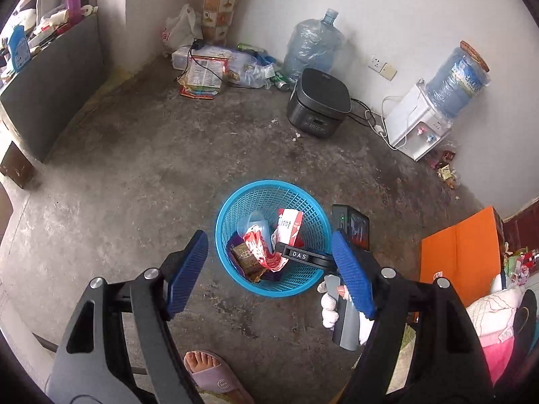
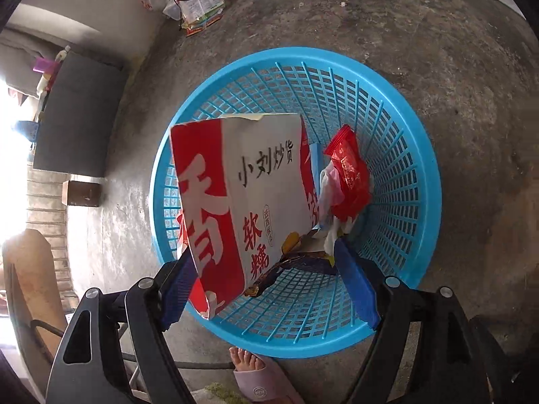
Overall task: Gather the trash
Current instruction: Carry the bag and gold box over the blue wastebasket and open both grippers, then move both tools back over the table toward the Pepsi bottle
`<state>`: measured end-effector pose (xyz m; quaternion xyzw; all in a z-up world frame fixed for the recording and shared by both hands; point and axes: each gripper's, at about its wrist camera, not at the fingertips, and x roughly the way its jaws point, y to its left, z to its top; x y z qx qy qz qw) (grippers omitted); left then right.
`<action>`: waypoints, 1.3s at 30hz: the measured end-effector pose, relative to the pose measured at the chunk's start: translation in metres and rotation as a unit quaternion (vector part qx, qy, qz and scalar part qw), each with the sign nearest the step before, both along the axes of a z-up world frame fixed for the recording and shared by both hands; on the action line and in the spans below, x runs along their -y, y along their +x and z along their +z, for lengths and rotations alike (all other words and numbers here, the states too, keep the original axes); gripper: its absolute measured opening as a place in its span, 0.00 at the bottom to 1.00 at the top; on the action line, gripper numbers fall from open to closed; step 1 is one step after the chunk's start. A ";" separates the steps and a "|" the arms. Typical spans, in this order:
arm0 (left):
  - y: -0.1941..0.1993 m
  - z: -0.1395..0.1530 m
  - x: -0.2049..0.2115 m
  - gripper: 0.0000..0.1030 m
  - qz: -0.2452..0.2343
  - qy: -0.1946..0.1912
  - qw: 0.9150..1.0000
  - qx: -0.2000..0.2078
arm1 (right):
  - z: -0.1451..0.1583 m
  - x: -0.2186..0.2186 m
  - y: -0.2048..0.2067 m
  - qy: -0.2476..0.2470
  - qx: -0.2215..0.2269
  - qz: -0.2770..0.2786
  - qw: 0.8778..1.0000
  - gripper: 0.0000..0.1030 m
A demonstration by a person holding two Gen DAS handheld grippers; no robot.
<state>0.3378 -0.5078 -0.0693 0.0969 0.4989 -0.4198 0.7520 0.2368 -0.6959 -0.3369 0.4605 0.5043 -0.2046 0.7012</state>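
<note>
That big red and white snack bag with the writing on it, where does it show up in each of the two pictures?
Left wrist view: the red and white snack bag is small, just right of centre, standing inside the blue basket.
Right wrist view: it fills the centre, leaning between the open fingers of the right hand-held gripper.
Shared landmark: the blue basket, also the sandalled foot at the bottom.
</note>
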 end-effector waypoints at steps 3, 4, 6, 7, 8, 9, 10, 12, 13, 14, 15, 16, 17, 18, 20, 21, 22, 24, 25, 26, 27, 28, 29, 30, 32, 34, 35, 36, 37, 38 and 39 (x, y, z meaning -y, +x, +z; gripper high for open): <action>0.001 0.013 -0.017 0.69 0.008 -0.007 1.000 0.014 | 0.019 0.003 -0.019 -0.019 0.035 -0.028 0.999 0.75; 0.001 0.017 -0.022 0.69 0.011 -0.010 1.000 0.018 | 0.025 0.007 -0.026 -0.031 0.043 -0.034 0.998 0.75; 0.000 0.024 -0.030 0.69 0.019 -0.016 0.999 0.021 | 0.044 0.007 -0.041 -0.056 0.063 -0.048 0.995 0.75; -0.001 0.027 -0.034 0.69 0.021 -0.020 0.999 0.021 | 0.053 0.006 -0.048 -0.067 0.072 -0.054 0.994 0.75; -0.003 0.031 -0.038 0.69 0.023 -0.024 0.999 0.021 | 0.063 0.006 -0.055 -0.080 0.080 -0.061 0.992 0.75; -0.005 0.035 -0.042 0.69 0.025 -0.027 0.999 0.022 | 0.074 0.005 -0.061 -0.093 0.086 -0.067 0.990 0.75; -0.009 0.040 -0.046 0.69 0.025 -0.031 0.999 0.024 | 0.085 0.002 -0.068 -0.106 0.095 -0.071 0.987 0.75; -0.017 0.051 -0.055 0.69 0.026 -0.041 0.998 0.030 | 0.105 -0.005 -0.076 -0.130 0.109 -0.074 0.983 0.75; -0.022 0.058 -0.060 0.69 0.027 -0.049 0.998 0.034 | 0.116 -0.010 -0.081 -0.142 0.119 -0.072 0.980 0.75; -0.027 0.066 -0.067 0.69 0.028 -0.059 0.997 0.038 | 0.128 -0.019 -0.085 -0.157 0.127 -0.069 0.977 0.75; -0.032 0.075 -0.074 0.69 0.030 -0.070 0.996 0.043 | 0.141 -0.028 -0.089 -0.172 0.135 -0.063 0.974 0.75; -0.036 0.083 -0.083 0.69 0.034 -0.082 0.995 0.047 | 0.156 -0.039 -0.093 -0.187 0.145 -0.057 0.970 0.75; -0.041 0.090 -0.093 0.70 0.039 -0.094 0.994 0.050 | 0.169 -0.050 -0.096 -0.203 0.157 -0.051 0.965 0.75; -0.046 0.097 -0.104 0.71 0.044 -0.105 0.992 0.053 | 0.184 -0.064 -0.100 -0.222 0.168 -0.045 0.959 0.75; -0.057 0.112 -0.126 0.75 0.057 -0.124 0.988 0.066 | 0.213 -0.090 -0.108 -0.257 0.194 -0.029 0.946 0.75; -0.063 0.119 -0.138 0.76 0.065 -0.132 0.986 0.077 | 0.226 -0.103 -0.111 -0.275 0.206 -0.022 0.939 0.75; -0.068 0.125 -0.149 0.78 0.073 -0.138 0.984 0.089 | 0.240 -0.116 -0.114 -0.291 0.219 -0.013 0.931 0.78; -0.080 0.140 -0.173 0.81 0.088 -0.150 0.978 0.115 | 0.260 -0.138 -0.117 -0.311 0.241 0.004 0.919 0.93; -0.084 0.147 -0.185 0.81 0.096 -0.155 0.975 0.128 | 0.268 -0.146 -0.119 -0.320 0.249 0.006 0.914 0.94; -0.089 0.153 -0.197 0.81 0.106 -0.159 0.972 0.140 | 0.277 -0.155 -0.122 -0.328 0.252 0.006 0.910 0.94; -0.094 0.159 -0.210 0.82 0.117 -0.165 0.968 0.149 | 0.284 -0.162 -0.123 -0.335 0.254 0.009 0.907 0.94; -0.098 0.164 -0.223 0.83 0.127 -0.170 0.965 0.157 | 0.293 -0.169 -0.125 -0.342 0.261 0.015 0.902 0.94; -0.102 0.168 -0.237 0.84 0.138 -0.175 0.961 0.164 | 0.304 -0.178 -0.128 -0.351 0.272 0.019 0.895 0.94; -0.107 0.172 -0.250 0.84 0.149 -0.178 0.958 0.171 | 0.314 -0.187 -0.132 -0.365 0.282 0.021 0.887 0.94; -0.117 0.179 -0.276 0.86 0.172 -0.182 0.950 0.188 | 0.335 -0.208 -0.137 -0.397 0.301 0.030 0.867 0.94; -0.125 0.185 -0.302 0.87 0.196 -0.183 0.942 0.203 | 0.353 -0.229 -0.140 -0.418 0.319 0.044 0.849 0.94; -0.130 0.187 -0.315 0.87 0.207 -0.185 0.938 0.208 | 0.362 -0.241 -0.141 -0.424 0.327 0.052 0.843 0.94; -0.133 0.190 -0.328 0.87 0.218 -0.188 0.934 0.210 | 0.369 -0.250 -0.141 -0.426 0.335 0.061 0.838 0.94; -0.137 0.192 -0.341 0.88 0.230 -0.189 0.931 0.213 | 0.375 -0.259 -0.140 -0.428 0.341 0.070 0.834 0.94; -0.140 0.193 -0.353 0.88 0.241 -0.189 0.927 0.215 | 0.381 -0.269 -0.139 -0.429 0.345 0.079 0.831 0.94; -0.143 0.194 -0.365 0.88 0.252 -0.188 0.924 0.217 | 0.386 -0.278 -0.139 -0.432 0.348 0.087 0.828 0.94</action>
